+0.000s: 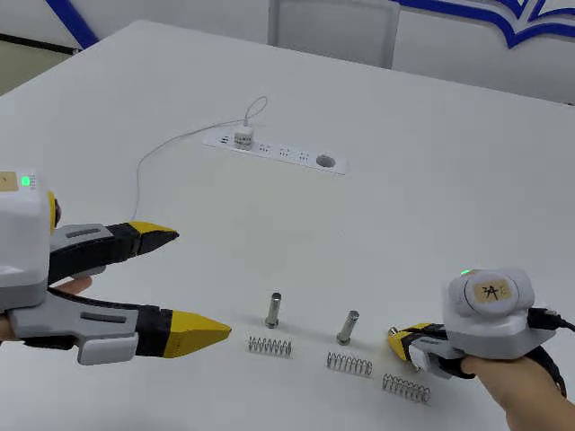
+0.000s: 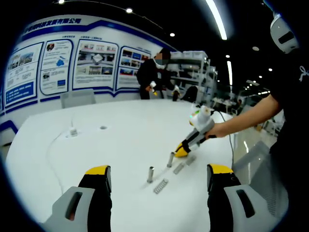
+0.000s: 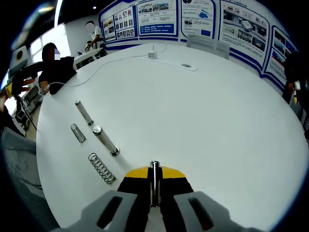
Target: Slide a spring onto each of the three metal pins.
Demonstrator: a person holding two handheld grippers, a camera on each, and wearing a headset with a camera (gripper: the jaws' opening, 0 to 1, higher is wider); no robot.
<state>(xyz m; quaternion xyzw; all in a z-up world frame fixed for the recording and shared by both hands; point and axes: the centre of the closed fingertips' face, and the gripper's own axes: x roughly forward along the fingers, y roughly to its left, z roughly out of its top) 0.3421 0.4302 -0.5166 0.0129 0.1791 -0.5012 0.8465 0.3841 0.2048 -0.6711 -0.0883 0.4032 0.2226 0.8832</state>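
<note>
The rightmost coiled steel spring (image 1: 405, 388) lies flat on the white surface (image 1: 404, 135), long axis left-to-right, just beside the right gripper (image 1: 402, 337), which clamps a short silver metal pin (image 3: 153, 180). The left gripper (image 1: 202, 283), jaws wide apart, is farther off, well to its left.

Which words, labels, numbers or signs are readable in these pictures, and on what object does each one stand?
Nothing can be read with certainty.
Round tan sticker on top of the right gripper: dark marks, too blurred.
Blue characters above the white-and-blue wall posters: too small.
Print on those posters: too small.
White power strip on the white table: tiny marks, unreadable.
</note>
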